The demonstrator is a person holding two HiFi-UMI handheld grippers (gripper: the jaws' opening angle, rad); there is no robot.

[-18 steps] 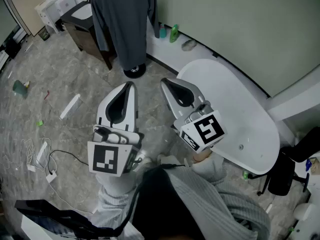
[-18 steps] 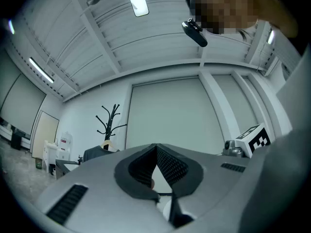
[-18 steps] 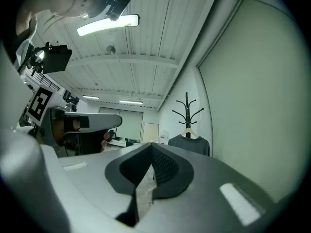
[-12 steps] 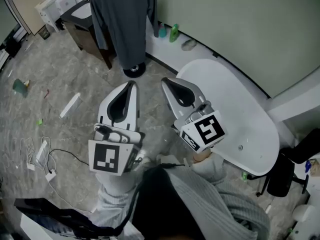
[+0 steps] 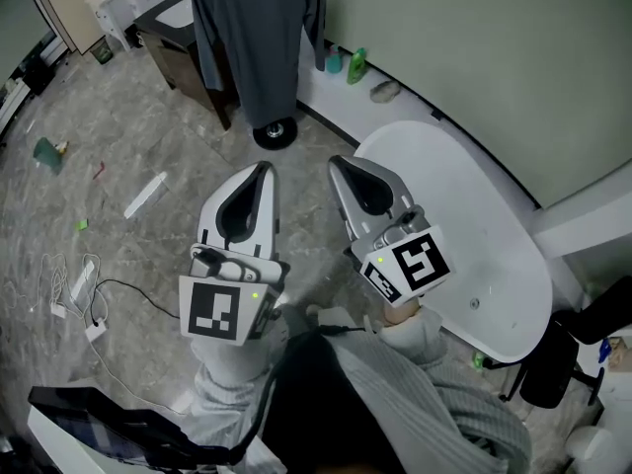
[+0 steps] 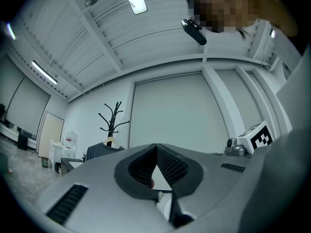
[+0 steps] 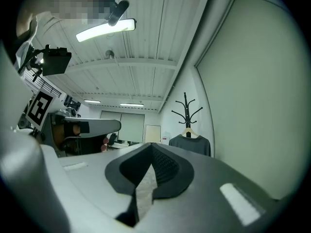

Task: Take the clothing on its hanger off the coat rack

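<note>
A dark grey long-sleeved shirt [image 5: 259, 38] hangs on a wooden hanger on a black coat rack, whose round base [image 5: 275, 132] stands on the floor by the wall. In the left gripper view the rack [image 6: 112, 120] and shirt [image 6: 99, 152] are far off at the left. In the right gripper view the shirt [image 7: 190, 144] hangs under the hanger [image 7: 188, 132]. My left gripper [image 5: 262, 169] and right gripper [image 5: 336, 161] are held side by side, well short of the rack and pointing toward it. Both are shut with nothing in them [image 6: 156, 147] [image 7: 151, 147].
A white oval table [image 5: 494, 225] stands close on the right, with a black chair [image 5: 553, 363] behind it. A dark cabinet [image 5: 183, 52] sits just left of the rack. Green bottles [image 5: 355, 64] stand along the wall. Cables [image 5: 79, 294] and scraps lie on the floor at the left.
The rack and shirt sit slightly lower and further right in the head view. Both grippers stay shut in much the same pose.
</note>
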